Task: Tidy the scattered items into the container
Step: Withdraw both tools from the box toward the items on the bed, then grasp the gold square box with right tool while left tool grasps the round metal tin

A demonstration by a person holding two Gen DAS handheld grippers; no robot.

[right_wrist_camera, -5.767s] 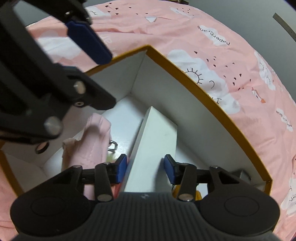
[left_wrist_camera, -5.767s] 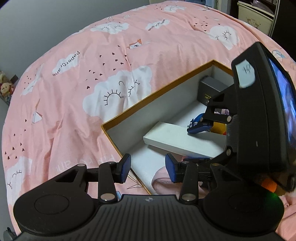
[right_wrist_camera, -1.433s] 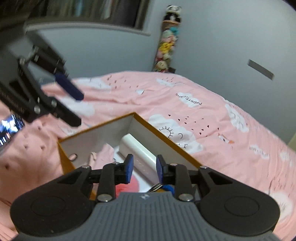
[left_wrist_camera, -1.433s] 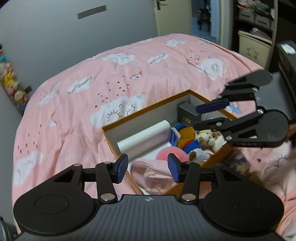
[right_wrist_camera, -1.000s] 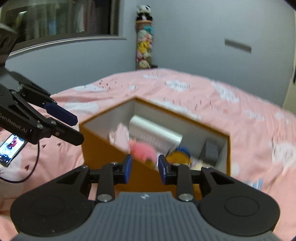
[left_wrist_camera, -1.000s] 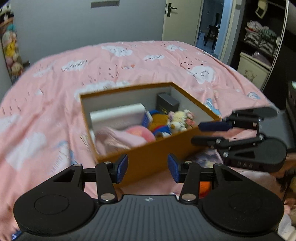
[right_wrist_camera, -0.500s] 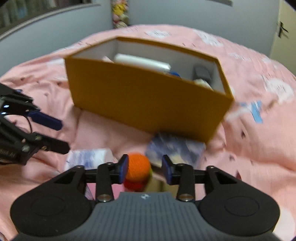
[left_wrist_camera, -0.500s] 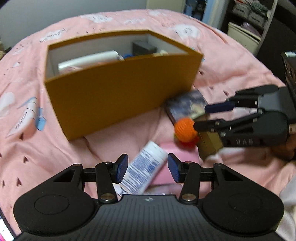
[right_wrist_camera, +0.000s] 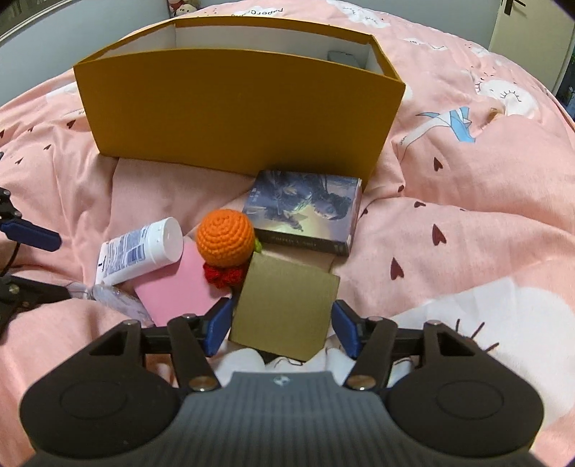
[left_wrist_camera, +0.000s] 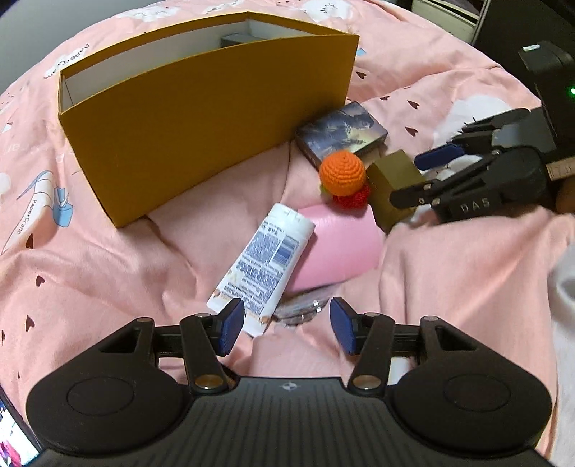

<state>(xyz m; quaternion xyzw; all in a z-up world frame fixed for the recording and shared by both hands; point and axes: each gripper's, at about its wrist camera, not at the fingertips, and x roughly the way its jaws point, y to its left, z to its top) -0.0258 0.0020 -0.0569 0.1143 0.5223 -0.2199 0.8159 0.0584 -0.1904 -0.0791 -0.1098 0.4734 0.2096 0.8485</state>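
The orange container box (left_wrist_camera: 208,89) (right_wrist_camera: 237,107) stands on the pink bed, its near wall facing me. In front of it lie a white tube (left_wrist_camera: 262,266) (right_wrist_camera: 140,251), a pink box (left_wrist_camera: 334,248) (right_wrist_camera: 176,294), an orange crochet ball (left_wrist_camera: 343,174) (right_wrist_camera: 224,239), a dark picture box (left_wrist_camera: 341,134) (right_wrist_camera: 305,212) and a brown cardboard box (left_wrist_camera: 391,183) (right_wrist_camera: 284,305). My left gripper (left_wrist_camera: 285,323) hovers over the tube's tail and a clear packet (left_wrist_camera: 302,307), its jaws opening and touching nothing. My right gripper (right_wrist_camera: 280,327) (left_wrist_camera: 431,172) straddles the cardboard box, jaws opening, pads just off its sides.
The pink duvet (right_wrist_camera: 467,222) is rumpled into folds around the items. Something white (right_wrist_camera: 244,359) lies under the cardboard box. Dark furniture (left_wrist_camera: 503,21) stands at the far right. A grey item (right_wrist_camera: 341,57) shows inside the container.
Both grippers left the container, swung over its near wall and sank toward the items in front. Both jaws widened, and the right one now flanks the cardboard box.
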